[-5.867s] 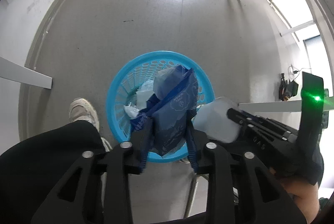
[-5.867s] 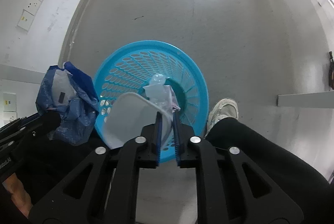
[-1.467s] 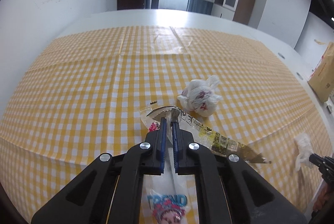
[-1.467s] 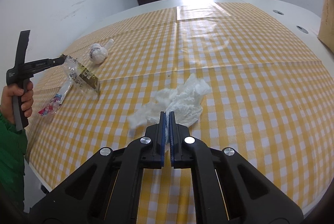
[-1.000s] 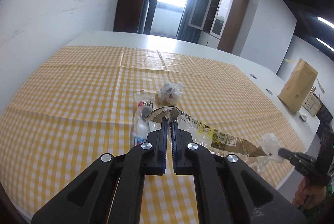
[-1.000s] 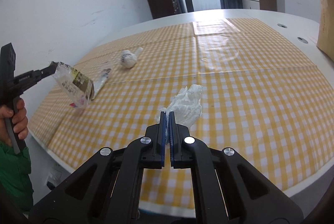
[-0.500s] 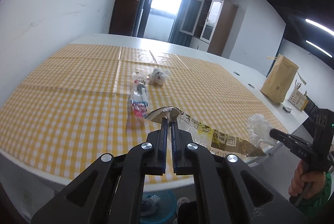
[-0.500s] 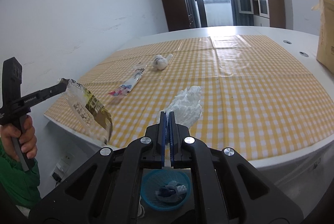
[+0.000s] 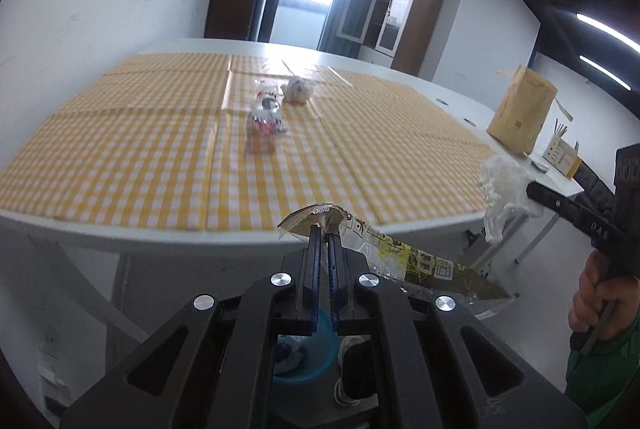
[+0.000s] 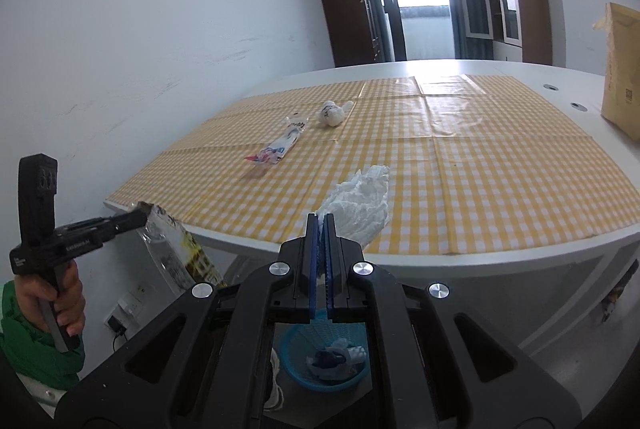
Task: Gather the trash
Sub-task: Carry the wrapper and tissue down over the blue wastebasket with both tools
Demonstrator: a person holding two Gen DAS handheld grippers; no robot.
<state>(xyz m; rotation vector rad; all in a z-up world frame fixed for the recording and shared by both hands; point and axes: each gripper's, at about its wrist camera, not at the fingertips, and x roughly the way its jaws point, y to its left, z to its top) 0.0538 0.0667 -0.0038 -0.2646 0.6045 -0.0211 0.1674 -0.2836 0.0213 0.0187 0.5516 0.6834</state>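
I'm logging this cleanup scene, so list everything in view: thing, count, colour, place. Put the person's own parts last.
Table: one, white, under a yellow-checked cloth.
Snack wrapper: one, clear with yellow print, held off the table edge.
Crumpled tissue: one, white, held at the near edge.
Flat wrapper: one, clear with red and blue print, on the cloth.
Knotted bag: one, white, beyond the flat wrapper.
Basket: one, blue, on the floor, trash inside.
Paper bag: one, brown, table's right side.
Left gripper: black, shut on the snack wrapper.
Right gripper: black, shut on the crumpled tissue.
Sleeves: green.
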